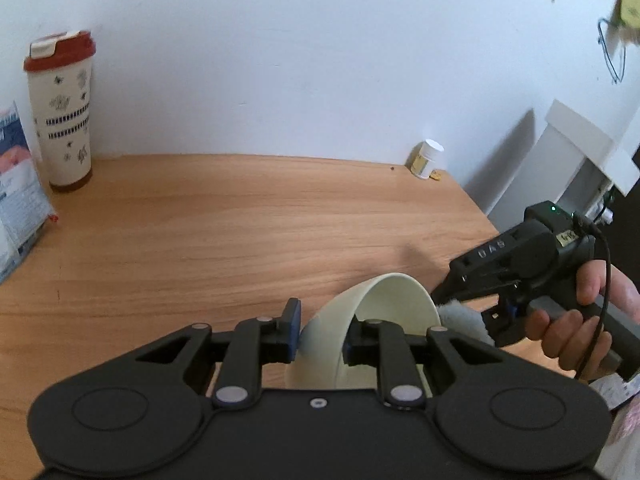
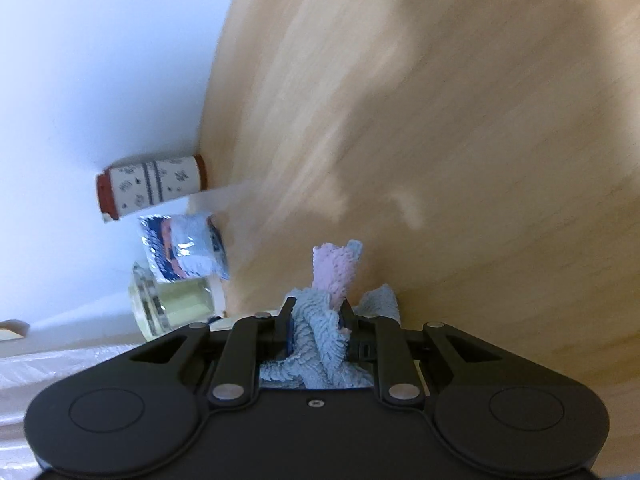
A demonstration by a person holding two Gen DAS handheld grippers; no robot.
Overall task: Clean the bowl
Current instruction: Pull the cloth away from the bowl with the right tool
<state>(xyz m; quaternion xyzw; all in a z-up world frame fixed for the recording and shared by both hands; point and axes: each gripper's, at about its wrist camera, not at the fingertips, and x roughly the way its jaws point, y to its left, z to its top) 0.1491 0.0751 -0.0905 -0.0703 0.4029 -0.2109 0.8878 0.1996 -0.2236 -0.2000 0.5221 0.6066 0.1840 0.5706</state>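
Bowl (image 1: pixel 384 320), pale cream, is held tilted on its side above the wooden table (image 1: pixel 240 216), its mouth turned toward the right gripper (image 1: pixel 444 300). The left gripper (image 1: pixel 320 340) has its jaws clamped on the bowl's wall: one finger outside, the other inside the rim. The bowl's interior, as far as it shows, holds nothing; any residue cannot be made out.

Handling judgement: the bowl looks rigid, smooth and light, probably plastic or glazed ware, hence slippery under a narrow pinch. The wall just below the rim is the sound place to hold; a firm grip is needed while it is rubbed.

The right gripper, held in a person's hand (image 1: pixel 572 320), stands just beside the bowl's rim, its jaws closed on a soft, fluffy blue and pink cloth (image 2: pixel 324 320). The cloth is limp and will conform to the curved wall.

Other containers, all well apart from the bowl: a lidded tumbler (image 1: pixel 60 112) and a foil packet (image 1: pixel 18 200) at the far left edge, a small white-capped bottle (image 1: pixel 427 159) against the wall. Their contents are not visible. A clear jar (image 2: pixel 176 304) near the packet appears to hold pale liquid.
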